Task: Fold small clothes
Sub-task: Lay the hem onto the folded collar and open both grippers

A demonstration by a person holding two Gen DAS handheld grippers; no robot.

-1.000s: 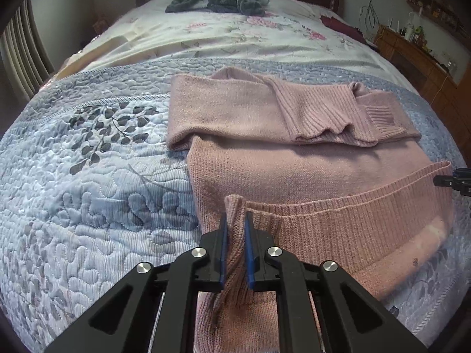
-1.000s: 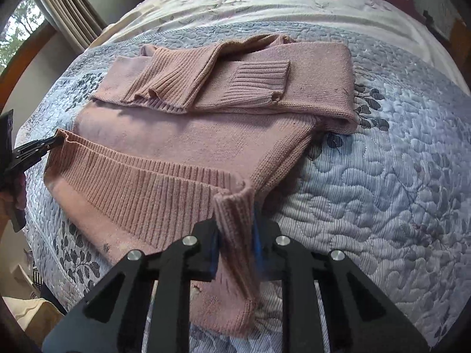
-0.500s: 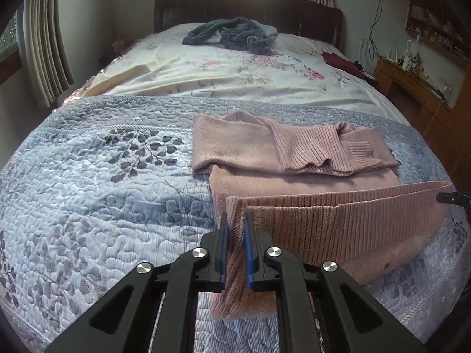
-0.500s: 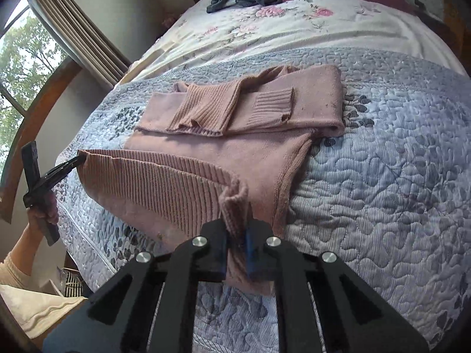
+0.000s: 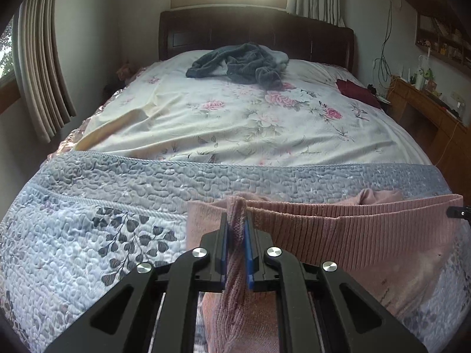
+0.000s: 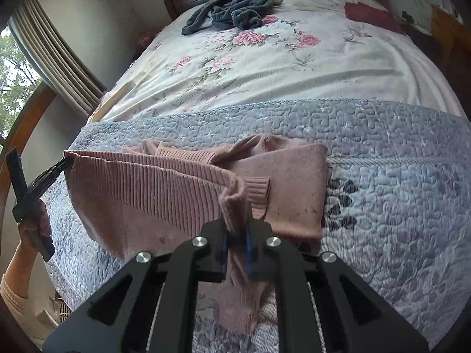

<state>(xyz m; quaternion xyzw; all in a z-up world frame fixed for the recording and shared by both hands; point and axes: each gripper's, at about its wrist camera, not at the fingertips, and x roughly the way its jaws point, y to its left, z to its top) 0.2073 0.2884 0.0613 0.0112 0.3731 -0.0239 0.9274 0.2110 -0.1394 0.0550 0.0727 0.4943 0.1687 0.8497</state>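
I have the left tool (image 5: 235,229) clamped on one corner of the ribbed hem of the dusty-pink knitted sweater (image 5: 353,235), the knit bunched between its blue-lined fingers (image 5: 223,244) and hanging down between the black arms. In the right wrist view my right tool (image 6: 236,235) is likewise closed on the opposite hem corner, a fold of pink knit pinched between its pads and drooping below them. Between the two grips the hem is lifted off the bed and stretched in a fairly taut band; in the right view I can see the left tool (image 6: 63,164) at the far end of that band, with my hand (image 6: 32,220) around its black handle and a cream sleeve (image 6: 11,288) below.

The rest of the sweater lies on the grey-blue quilted bedspread with a dark leaf print (image 5: 88,220), at the foot half of the bed. Its upper part is flat on the quilt, with a ribbed sleeve cuff (image 6: 257,188) folded across the chest, just behind the raised hem.

Further up the bed, a cream sheet with pink flowers (image 5: 235,117) covers the mattress. A crumpled dark grey-blue fleecy garment (image 5: 238,61) sits near the dark wooden headboard (image 5: 256,29), well apart from the sweater, and a dark red cloth (image 5: 356,91) lies at the sheet's right edge.
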